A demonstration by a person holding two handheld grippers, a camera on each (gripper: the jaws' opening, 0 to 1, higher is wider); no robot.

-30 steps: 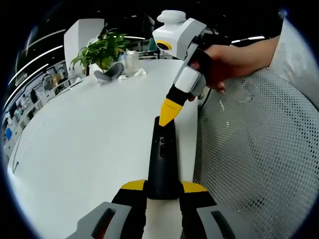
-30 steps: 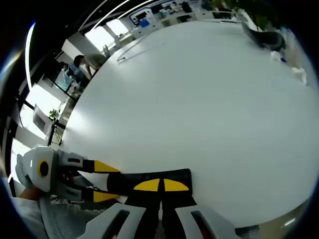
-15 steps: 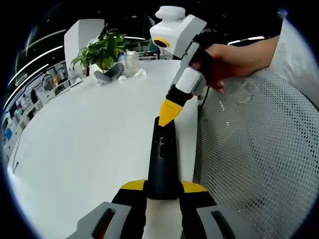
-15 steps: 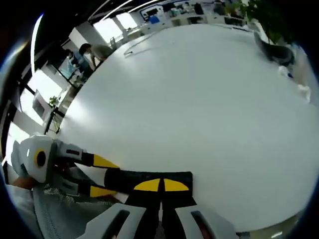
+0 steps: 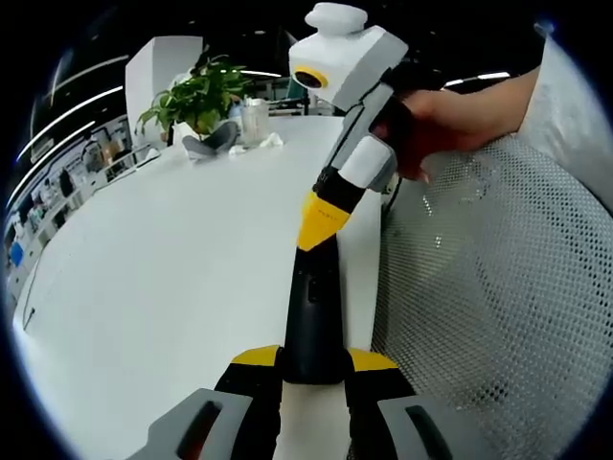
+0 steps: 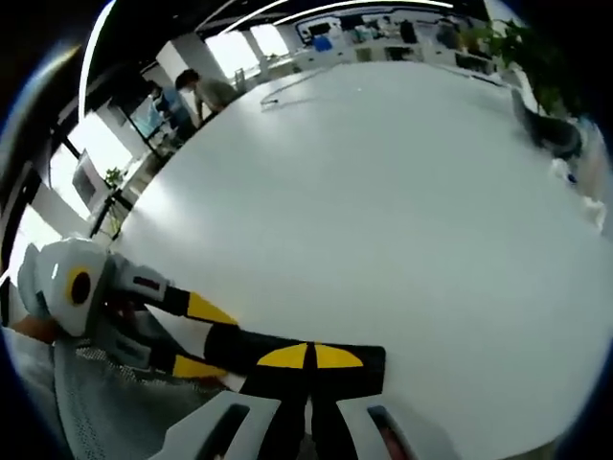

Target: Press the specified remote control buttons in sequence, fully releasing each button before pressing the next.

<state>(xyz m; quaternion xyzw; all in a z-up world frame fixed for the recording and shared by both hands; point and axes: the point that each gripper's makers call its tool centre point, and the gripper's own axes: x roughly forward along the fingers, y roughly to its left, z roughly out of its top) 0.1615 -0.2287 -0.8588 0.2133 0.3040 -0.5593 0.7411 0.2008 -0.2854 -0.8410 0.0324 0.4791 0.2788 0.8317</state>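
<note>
White table [image 5: 172,249] edge carries remote [image 5: 312,311] (clamped).

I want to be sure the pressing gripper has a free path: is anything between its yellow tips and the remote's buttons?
Nothing visible: the right gripper tips sit right over the remote control, which the left gripper clamps.

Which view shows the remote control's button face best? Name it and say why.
The left gripper view: the remote control runs lengthwise up the frame, its buttons facing the camera, held by the left claw, with the right claw at its far end. The right gripper view shows it sideways, low, largely covered by the right claw.
</note>
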